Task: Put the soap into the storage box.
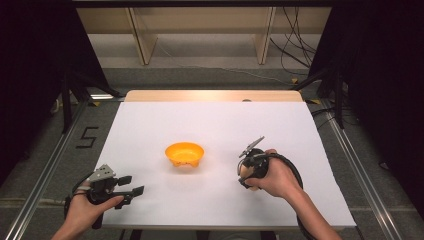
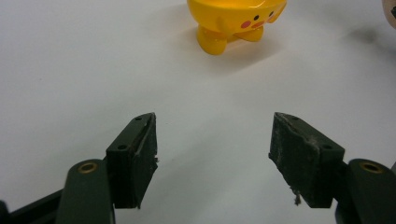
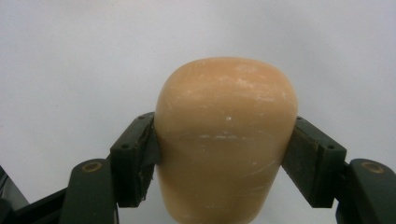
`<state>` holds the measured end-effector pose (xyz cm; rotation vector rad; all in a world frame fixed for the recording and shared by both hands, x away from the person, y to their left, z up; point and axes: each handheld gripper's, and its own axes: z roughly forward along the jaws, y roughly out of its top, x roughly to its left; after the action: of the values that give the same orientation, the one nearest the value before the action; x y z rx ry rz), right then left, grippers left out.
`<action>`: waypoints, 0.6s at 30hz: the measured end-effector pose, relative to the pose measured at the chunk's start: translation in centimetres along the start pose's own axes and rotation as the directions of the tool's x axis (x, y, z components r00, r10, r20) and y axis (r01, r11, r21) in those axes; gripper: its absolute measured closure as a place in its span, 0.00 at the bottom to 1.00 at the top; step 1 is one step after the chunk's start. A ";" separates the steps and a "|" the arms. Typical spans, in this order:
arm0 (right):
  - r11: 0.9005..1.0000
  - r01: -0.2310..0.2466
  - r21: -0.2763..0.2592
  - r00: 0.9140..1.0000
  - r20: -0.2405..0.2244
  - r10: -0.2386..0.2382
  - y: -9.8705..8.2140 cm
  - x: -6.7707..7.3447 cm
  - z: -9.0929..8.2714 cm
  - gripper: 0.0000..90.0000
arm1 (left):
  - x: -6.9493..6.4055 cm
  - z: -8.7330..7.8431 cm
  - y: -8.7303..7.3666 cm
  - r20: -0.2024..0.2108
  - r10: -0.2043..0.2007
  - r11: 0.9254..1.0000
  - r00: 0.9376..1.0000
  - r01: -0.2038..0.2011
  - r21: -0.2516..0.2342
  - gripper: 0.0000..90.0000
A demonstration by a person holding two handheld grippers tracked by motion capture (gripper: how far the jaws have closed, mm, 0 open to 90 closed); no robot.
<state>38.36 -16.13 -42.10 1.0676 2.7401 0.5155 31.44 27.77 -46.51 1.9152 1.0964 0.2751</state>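
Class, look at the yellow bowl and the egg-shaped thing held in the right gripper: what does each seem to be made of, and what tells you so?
Yellow bowl: probably glossy moulded plastic, given its bright highlights, stubby feet and painted face.
Egg-shaped thing: matte tan, with pale scuffs and faint banding; perhaps wood or dull plastic, the look leaves it open. The right gripper clamps it on both sides.

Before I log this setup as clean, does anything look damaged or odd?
Mostly tidy. The left tongs are open and empty, but their pads look frayed, with bits hanging from the edges. The bowl stands upright on the sheet. The right tongs grip an egg squarely.
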 end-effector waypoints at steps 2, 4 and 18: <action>1.000 0.007 -0.015 1.000 -0.017 -0.007 0.2 0.0 0.1 0.37 | 0.0 0.0 0.0 0.003 -0.002 1.000 1.000 0.002 -0.001 0.35; 0.999 0.033 -0.025 0.999 -0.008 -0.033 0.3 -0.1 0.1 0.37 | 0.0 0.0 0.0 0.003 0.000 1.000 1.000 0.000 0.001 0.35; 0.997 0.060 -0.046 0.998 -0.024 -0.062 1.4 -0.1 -0.1 0.37 | 0.0 0.0 0.0 0.000 0.005 1.000 1.000 -0.005 -0.008 0.35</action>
<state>39.27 -15.21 -41.50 0.9703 2.7590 0.5820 31.44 27.78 -46.48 1.9113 1.0885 0.2816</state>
